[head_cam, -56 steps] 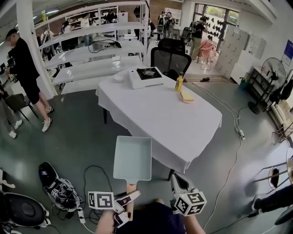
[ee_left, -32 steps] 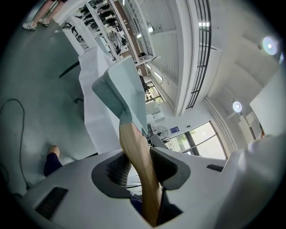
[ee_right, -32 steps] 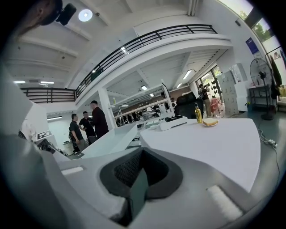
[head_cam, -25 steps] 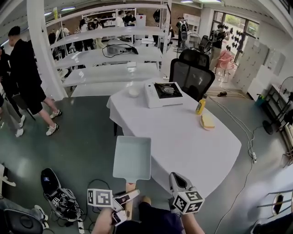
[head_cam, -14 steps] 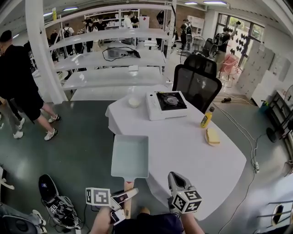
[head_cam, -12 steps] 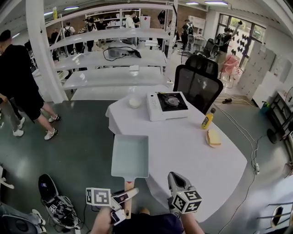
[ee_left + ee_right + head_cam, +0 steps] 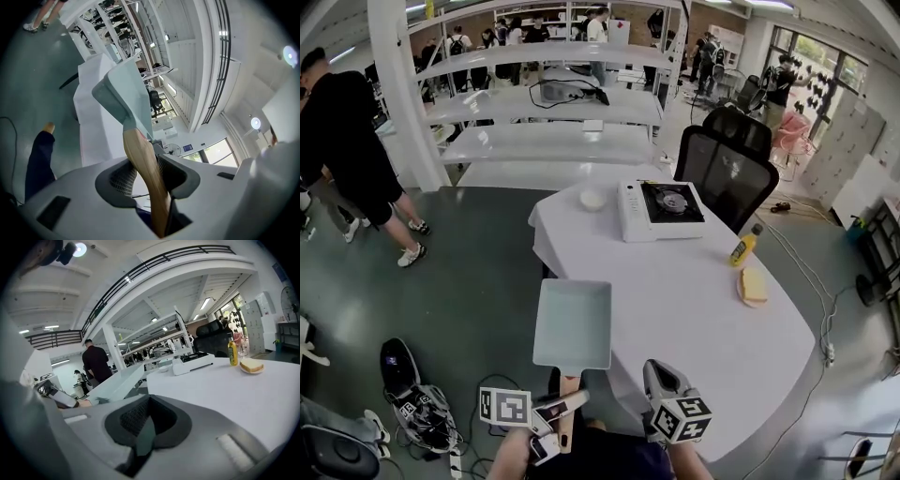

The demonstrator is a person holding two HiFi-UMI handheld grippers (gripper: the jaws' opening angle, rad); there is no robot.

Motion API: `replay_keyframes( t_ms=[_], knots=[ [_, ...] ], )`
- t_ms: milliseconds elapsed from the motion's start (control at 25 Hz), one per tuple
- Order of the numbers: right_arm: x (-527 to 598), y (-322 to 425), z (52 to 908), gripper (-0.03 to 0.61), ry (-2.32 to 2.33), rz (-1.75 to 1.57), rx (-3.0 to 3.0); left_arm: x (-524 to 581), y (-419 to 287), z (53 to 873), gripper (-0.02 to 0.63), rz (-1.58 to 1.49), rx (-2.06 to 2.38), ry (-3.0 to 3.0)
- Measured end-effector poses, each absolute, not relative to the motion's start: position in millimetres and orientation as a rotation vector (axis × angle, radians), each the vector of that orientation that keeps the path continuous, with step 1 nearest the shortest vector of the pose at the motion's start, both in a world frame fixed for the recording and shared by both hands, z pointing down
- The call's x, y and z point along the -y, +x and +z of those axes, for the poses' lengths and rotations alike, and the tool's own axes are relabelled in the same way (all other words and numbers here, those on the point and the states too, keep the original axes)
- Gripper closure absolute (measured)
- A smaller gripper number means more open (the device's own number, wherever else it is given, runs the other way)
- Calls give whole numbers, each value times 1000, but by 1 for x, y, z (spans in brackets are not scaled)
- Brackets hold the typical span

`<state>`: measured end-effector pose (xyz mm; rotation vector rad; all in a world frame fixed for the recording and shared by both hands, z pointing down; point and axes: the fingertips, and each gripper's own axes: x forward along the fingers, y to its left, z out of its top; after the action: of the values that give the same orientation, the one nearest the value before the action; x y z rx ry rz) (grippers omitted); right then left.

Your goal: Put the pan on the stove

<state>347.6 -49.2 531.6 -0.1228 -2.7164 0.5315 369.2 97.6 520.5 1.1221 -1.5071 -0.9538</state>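
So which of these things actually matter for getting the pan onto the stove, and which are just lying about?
Part of the job: the pan, gripped by the left gripper; the stove it is headed for.

Just lying about: the yellow bottle, the bread, the small white bowl, the black chair.

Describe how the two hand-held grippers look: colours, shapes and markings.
The left gripper and the right gripper both have pale grey, rounded plastic bodies. Each carries a white cube printed with black square markers. Inside the jaws sit dark ribbed pads.
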Motion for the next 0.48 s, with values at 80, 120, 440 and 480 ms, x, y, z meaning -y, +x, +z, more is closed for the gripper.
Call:
replay_keyframes(
  t_ms=[80,120,440,480],
  knots=[
    [49,341,535,578,-123,536,2708,-97,365,523,466,-965,1499,1120],
    [48,337,536,578,-124,538,2705,-97,361,524,466,-967,1495,1119],
    [50,279,532,578,-125,525,2708,-93,308,525,462,-965,1481,1127],
    [51,268,530,578,-117,526,2714,-93,297,523,462,-963,1478,1132]
  ],
)
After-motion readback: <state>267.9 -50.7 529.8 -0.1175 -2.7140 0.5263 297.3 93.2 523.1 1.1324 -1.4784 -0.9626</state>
